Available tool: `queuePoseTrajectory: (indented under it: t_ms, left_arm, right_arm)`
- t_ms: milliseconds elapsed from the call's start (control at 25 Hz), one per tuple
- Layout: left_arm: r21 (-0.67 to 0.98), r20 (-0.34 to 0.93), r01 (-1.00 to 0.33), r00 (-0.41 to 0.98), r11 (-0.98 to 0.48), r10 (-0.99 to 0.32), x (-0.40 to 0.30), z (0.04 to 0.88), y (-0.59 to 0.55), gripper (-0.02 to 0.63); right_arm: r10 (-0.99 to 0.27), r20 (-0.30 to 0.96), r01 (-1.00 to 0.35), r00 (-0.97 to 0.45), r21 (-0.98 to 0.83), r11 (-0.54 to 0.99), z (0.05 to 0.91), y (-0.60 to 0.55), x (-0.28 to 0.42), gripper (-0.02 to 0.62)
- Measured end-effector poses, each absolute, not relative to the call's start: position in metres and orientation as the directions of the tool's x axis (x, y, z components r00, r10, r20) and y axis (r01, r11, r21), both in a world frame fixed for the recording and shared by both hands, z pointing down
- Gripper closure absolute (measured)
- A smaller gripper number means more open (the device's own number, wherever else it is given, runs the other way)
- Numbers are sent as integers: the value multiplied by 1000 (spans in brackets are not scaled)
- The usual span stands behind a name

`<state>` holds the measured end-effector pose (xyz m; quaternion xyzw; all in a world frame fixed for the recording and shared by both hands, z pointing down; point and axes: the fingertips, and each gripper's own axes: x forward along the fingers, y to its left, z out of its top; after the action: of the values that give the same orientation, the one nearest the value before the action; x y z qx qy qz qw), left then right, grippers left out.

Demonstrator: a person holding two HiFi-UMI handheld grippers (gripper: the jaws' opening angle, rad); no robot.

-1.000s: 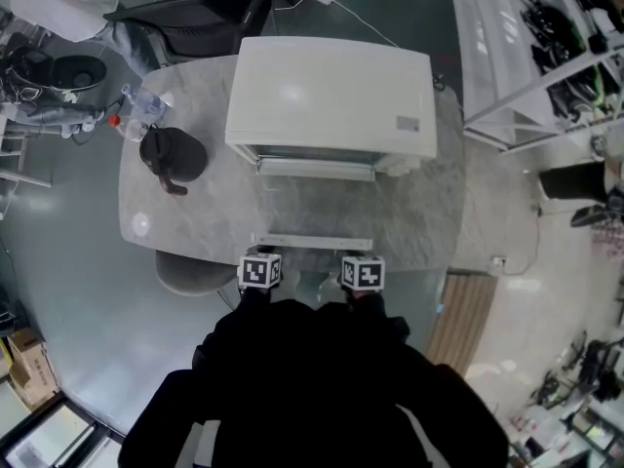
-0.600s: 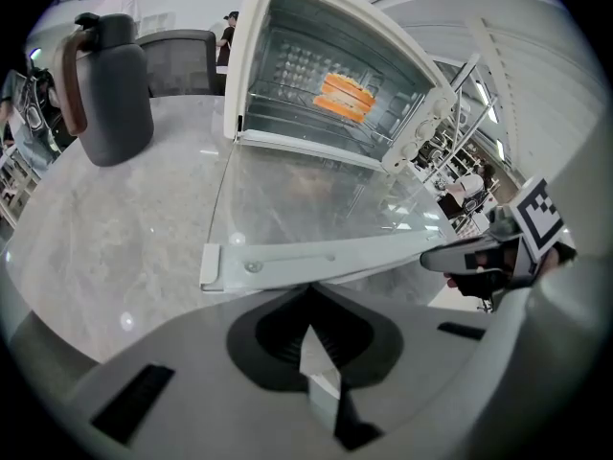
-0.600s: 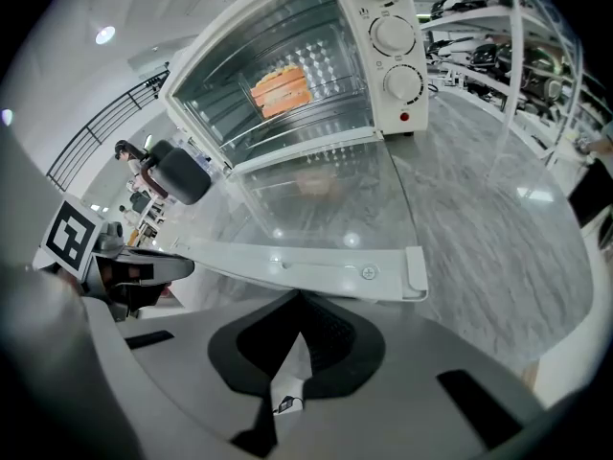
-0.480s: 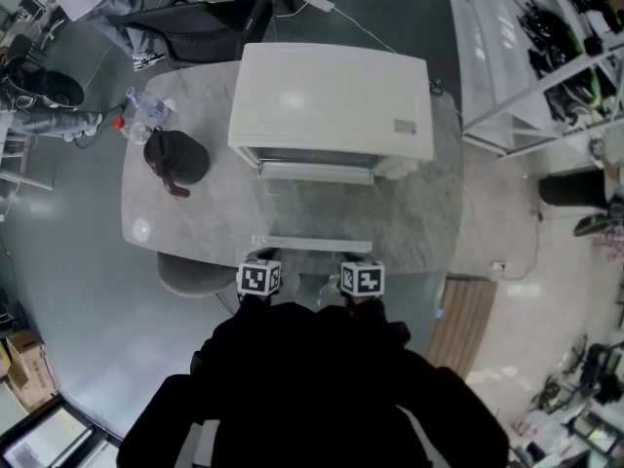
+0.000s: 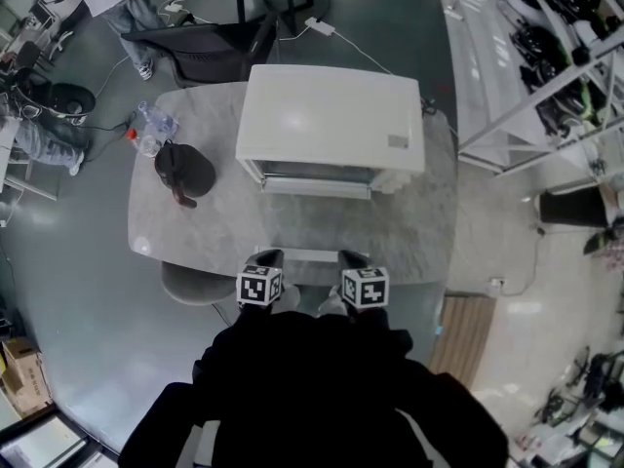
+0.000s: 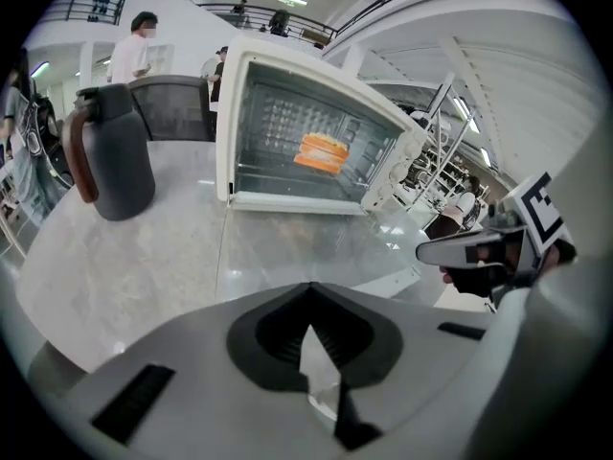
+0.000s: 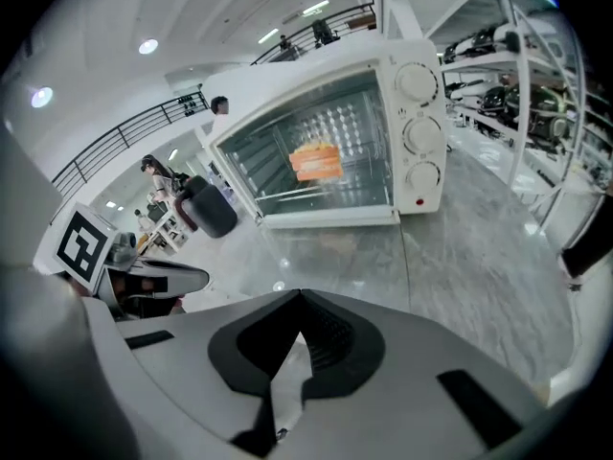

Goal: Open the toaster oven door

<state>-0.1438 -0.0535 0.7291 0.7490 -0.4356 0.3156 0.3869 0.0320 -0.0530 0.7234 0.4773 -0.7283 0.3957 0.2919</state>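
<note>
So compared with a second ago, both of mine are further forward: the left hand-held gripper (image 5: pixel 267 257) and right hand-held gripper (image 5: pixel 351 258) now sit over the two ends of the handle (image 5: pixel 312 254) instead of hanging back behind it, and the whole scene sits a bit lower in the head view

Where things are: the toaster oven (image 5: pixel 331 115) is in the middle of the table (image 5: pixel 195 232), with a dark jug (image 5: pixel 183 171) off to its left. The door (image 5: pixel 314 222) is swung all the way down and lies flat out toward me, glass facing up. Both gripper views look straight into the open cavity, with something orange (image 6: pixel 324 151) on the rack

Jaws on both sides are pressed nearly together with a pale sliver caught in the narrow gap. I read that as the handle, pinched at each end

So honestly the opening itself looks done to me, this is the tail end of the step. Next move as I see it: spread both sets of jaws evenly and back straight off toward me, without dragging the handle up and tipping the door shut again
</note>
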Motion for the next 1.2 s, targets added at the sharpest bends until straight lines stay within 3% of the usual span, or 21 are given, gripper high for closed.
queuePoseTrajectory:
  t_ms: [560,1200]
  left_arm:
    - [192,563,-882,458,-430,-688,-130,592,-126,603]
    - [135,276,-864,503,-486,-819,-121,466,-153,603]
  right_arm:
    - [-755,512,-911,-410,-277,306,593,-123,28,593]
    - [-874,253,-903,-415,-231,362,471,-151,33,592]
